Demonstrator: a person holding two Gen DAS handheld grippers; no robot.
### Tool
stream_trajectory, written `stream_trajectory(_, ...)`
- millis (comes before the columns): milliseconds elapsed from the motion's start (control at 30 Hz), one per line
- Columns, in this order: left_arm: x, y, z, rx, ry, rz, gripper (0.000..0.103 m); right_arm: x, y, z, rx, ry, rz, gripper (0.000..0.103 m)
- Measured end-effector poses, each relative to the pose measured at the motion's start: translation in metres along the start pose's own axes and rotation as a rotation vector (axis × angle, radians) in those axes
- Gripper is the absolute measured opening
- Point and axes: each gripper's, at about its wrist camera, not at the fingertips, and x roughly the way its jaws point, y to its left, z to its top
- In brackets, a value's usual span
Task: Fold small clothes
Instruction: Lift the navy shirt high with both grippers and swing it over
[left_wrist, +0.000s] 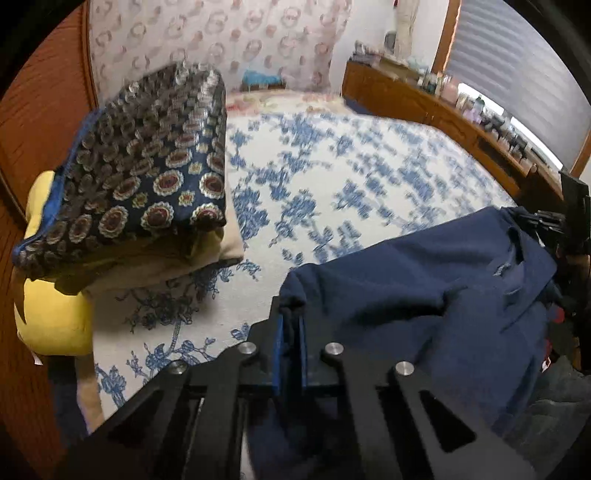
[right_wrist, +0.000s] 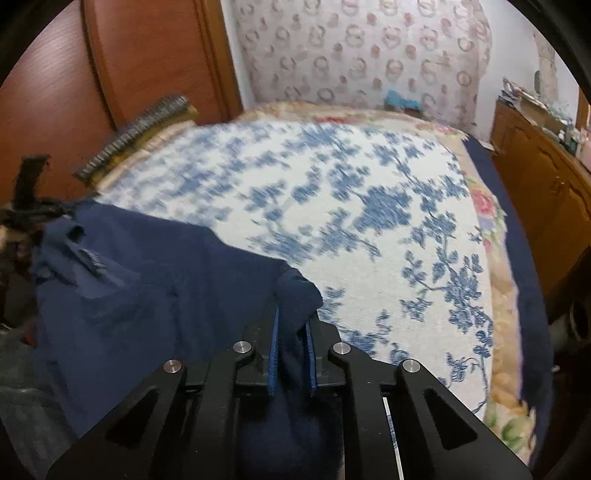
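Note:
A navy blue garment (left_wrist: 424, 280) is stretched between my two grippers over the near edge of the bed. In the left wrist view my left gripper (left_wrist: 291, 332) is shut on the garment's left corner, cloth pinched between the blue pads. In the right wrist view my right gripper (right_wrist: 293, 328) is shut on a thick bunch of the same navy garment (right_wrist: 140, 295) at its right corner. The right gripper shows at the far right edge of the left view, the left gripper at the far left edge of the right view.
The bed wears a white cover with blue flowers (left_wrist: 332, 177). Folded patterned clothes (left_wrist: 140, 162) are stacked on a beige cloth beside a yellow cushion (left_wrist: 55, 314) at the left. A wooden dresser (left_wrist: 443, 110) with bottles runs along the right. A wooden door (right_wrist: 129, 55) stands at the left.

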Motion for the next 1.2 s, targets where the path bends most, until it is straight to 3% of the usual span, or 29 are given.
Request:
stream_trajectory(267,-0.106,-0.025,-0.005,-0.035,-0.306,-0.025,0.001,-0.088,0.028,0.017,0.023,-0.183,0.014,0.007)
stream_trajectory(533,-0.185,-0.048,0.013,0.007,-0.513,-0.081,0.002,-0.186,0.05,0.04,-0.001,-0.319,-0.022,0.007)
stream_trajectory(900,-0.262,-0.069,0.061,0.086,-0.69,-0.063,0.002,-0.273,0.082,0.091,-0.122,-0.455,-0.095,0.007)
stream_trajectory(1200,-0.33,-0.088,0.097,0.183,-0.842,-0.018,0.002,-0.356,0.1,0.125,-0.16,-0.632,-0.164,0.007)
